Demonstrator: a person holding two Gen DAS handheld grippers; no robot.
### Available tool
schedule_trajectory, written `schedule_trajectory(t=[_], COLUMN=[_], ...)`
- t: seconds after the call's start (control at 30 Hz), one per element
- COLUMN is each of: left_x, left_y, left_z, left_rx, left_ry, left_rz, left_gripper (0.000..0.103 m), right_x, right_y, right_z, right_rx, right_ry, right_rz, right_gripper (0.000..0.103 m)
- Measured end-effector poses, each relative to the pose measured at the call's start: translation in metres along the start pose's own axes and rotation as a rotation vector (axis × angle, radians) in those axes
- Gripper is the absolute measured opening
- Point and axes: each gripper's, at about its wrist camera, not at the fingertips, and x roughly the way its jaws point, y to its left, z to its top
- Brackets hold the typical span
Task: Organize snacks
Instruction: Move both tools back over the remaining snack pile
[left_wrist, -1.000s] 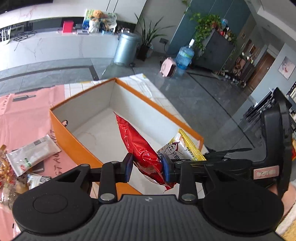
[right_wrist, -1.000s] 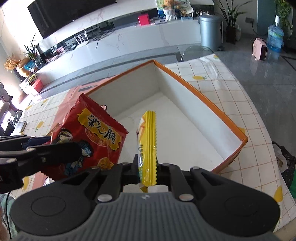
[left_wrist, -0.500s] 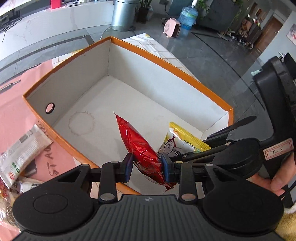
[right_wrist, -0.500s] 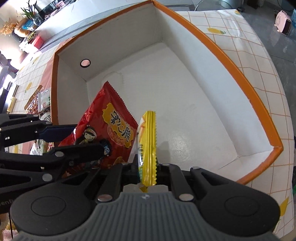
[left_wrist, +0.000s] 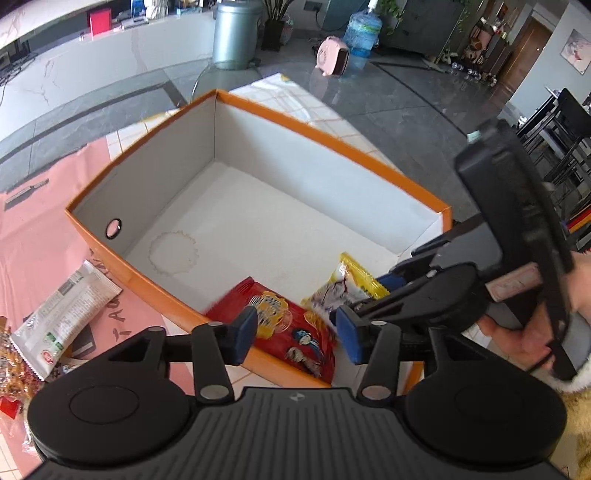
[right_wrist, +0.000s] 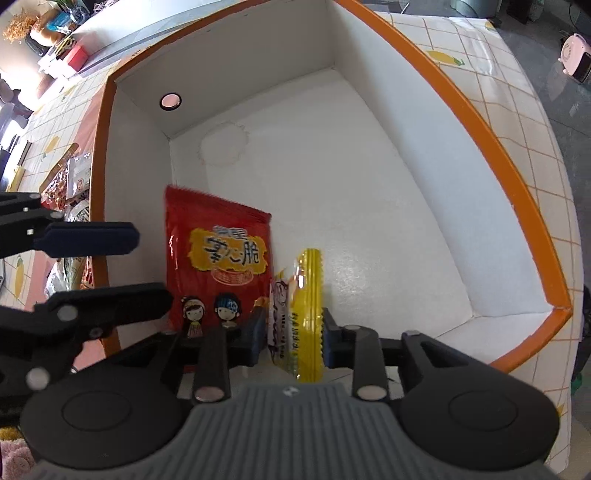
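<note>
Two tools hang over the near corner of the orange box (left_wrist: 325, 140), both tipped steeply down toward its white floor. At the left tool (left_wrist: 295, 334) the jaws are opening: the blue pads stand clear on either side of the red packet (left_wrist: 295, 325), neither one pressing on it. That packet sits inside the box, against the near wall, its lower end hidden behind the orange rim. In the right wrist view the same red packet (right_wrist: 218, 258) stands with its printed face toward the camera, just beside the box's left wall.

At the right tool (right_wrist: 293, 338) the jaws are opening too. The yellow packet (right_wrist: 306, 314) stands edge-on between the pads, and I cannot tell whether it touches either pad. It stands in the box just right of the red packet, touching or nearly touching it. From the left wrist view the yellow packet (left_wrist: 347, 284) shows inside the box near the near-right corner, with the right tool (left_wrist: 388, 291) reaching in over the right-hand rim. A hand (left_wrist: 532, 332) grips that tool's handle outside the box, fingers curled round it.

Outside the box, to its left on the pink cloth (left_wrist: 33, 236) covering the surface, lies a white packet (left_wrist: 66, 314) with more wrappers beside it.
</note>
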Motion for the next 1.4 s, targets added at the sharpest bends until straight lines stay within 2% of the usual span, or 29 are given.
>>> schedule_trajectory(t=[0.17,0.23,0.3,0.53,0.67,0.83,0.97,1.2,1.4], left_x=[-0.039,-0.054,-0.069,-0.115,-0.145,-0.166,-0.173,-0.168,-0.149], left_y=[0.000,0.002,0.006,0.032,0.051,0.066,0.070,0.079,0.089], left_z=[-0.016,-0.026,-0.040,-0.082,-0.103,-0.130,-0.146,-0.163,-0.173], left_rx=[-0.009,-0.018,-0.041,-0.112,-0.155,-0.191,-0.163,-0.097,-0.085], left_ry=[-0.072,-0.105,-0.128,-0.170,-0.209,-0.262,-0.296,-0.318,-0.339], left_rz=[0.020,0.031,0.042,0.151,0.202,0.233,0.246,0.246,0.223], left_gripper=[0.064,0.064,0.066,0.067,0.067,0.067,0.067,0.067,0.067], right_x=[-0.023,-0.032,-0.038,-0.064,-0.085,-0.101,-0.099,-0.065,-0.029], right_y=[0.003,0.009,0.017,0.040,0.064,0.108,0.143,0.182,0.198], right_z=[-0.004,-0.009,-0.018,-0.038,-0.055,-0.079,-0.097,-0.120,-0.127], right_rx=[0.013,0.012,0.009,0.045,0.049,0.056,0.048,0.154,0.223], right_ry=[-0.041,-0.062,-0.084,-0.161,-0.246,-0.391,-0.482,-0.513,-0.534], right_rz=[-0.054,-0.085,-0.127,-0.211,-0.167,-0.039,0.021,0.070,0.010], right_gripper=[0.039,0.047,0.051,0.051,0.051,0.051,0.051,0.051,0.051])
